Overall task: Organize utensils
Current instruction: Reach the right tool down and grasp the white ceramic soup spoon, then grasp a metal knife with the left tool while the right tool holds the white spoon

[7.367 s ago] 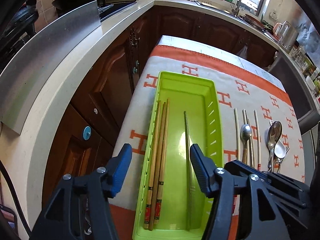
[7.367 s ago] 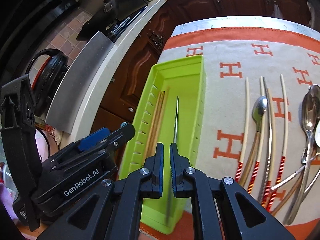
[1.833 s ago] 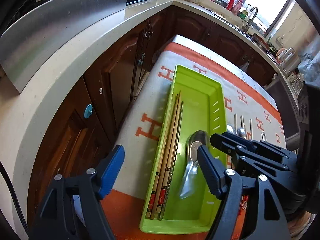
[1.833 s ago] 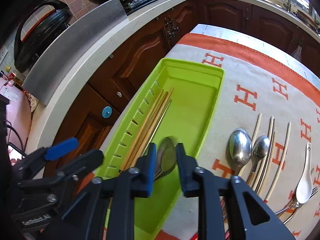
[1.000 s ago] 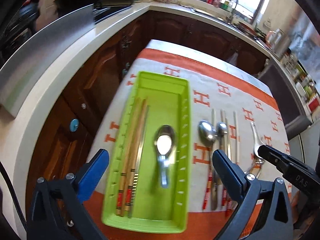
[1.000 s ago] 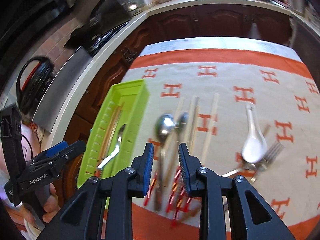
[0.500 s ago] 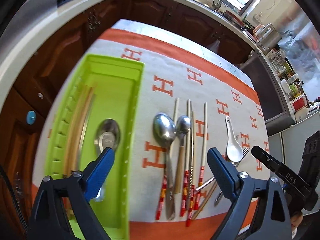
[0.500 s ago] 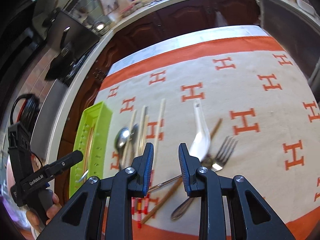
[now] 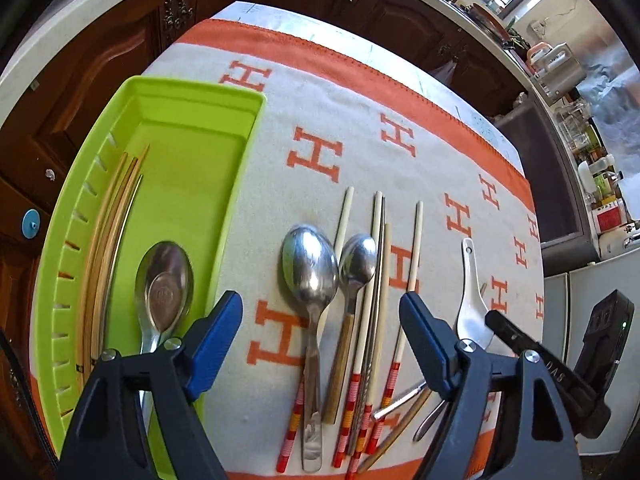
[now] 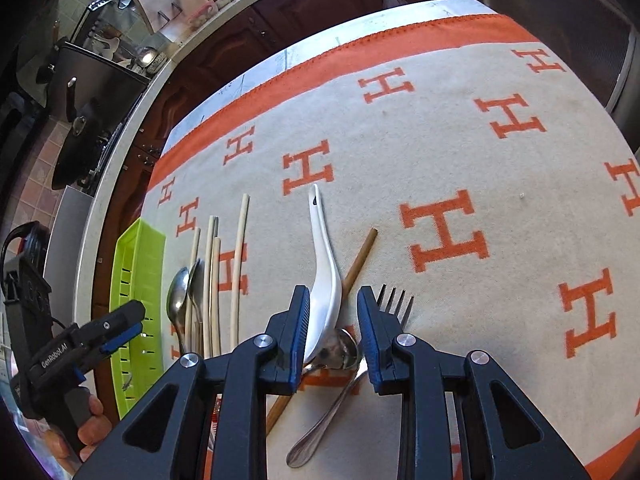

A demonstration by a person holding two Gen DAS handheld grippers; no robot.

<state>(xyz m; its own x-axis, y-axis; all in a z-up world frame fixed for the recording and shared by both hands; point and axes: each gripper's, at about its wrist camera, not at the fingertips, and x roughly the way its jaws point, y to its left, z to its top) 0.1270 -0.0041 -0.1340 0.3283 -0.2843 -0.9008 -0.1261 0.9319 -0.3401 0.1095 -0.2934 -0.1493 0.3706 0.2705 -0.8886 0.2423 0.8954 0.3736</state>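
A lime green tray [image 9: 240, 184] at the left holds several wooden chopsticks [image 9: 108, 240] and a metal spoon [image 9: 164, 280]. My left gripper [image 9: 320, 336] hovers over a large metal spoon [image 9: 310, 268], a smaller wooden-handled spoon [image 9: 358, 258] and red-ended chopsticks [image 9: 412, 252] lying on the cloth. Its jaws are closing and its pads press on nothing. My right gripper [image 10: 334, 332] stands narrowly open over a white ceramic spoon [image 10: 324, 272], whose bowl end lies between the fingers. A metal spoon [image 10: 340, 350], a fork [image 10: 394, 304] and a brown chopstick [image 10: 360, 260] lie there too.
A cream cloth with orange H marks [image 10: 440, 232] covers the table. Dark wood cabinets [image 9: 100, 60] and a pale counter stand left of and beyond the table. A hand [image 10: 88, 420] holds the left gripper beside the tray [image 10: 136, 264].
Both grippers moved right, off the tray, and lower over the loose utensils. The left jaws narrowed. The metal spoon stayed in the tray.
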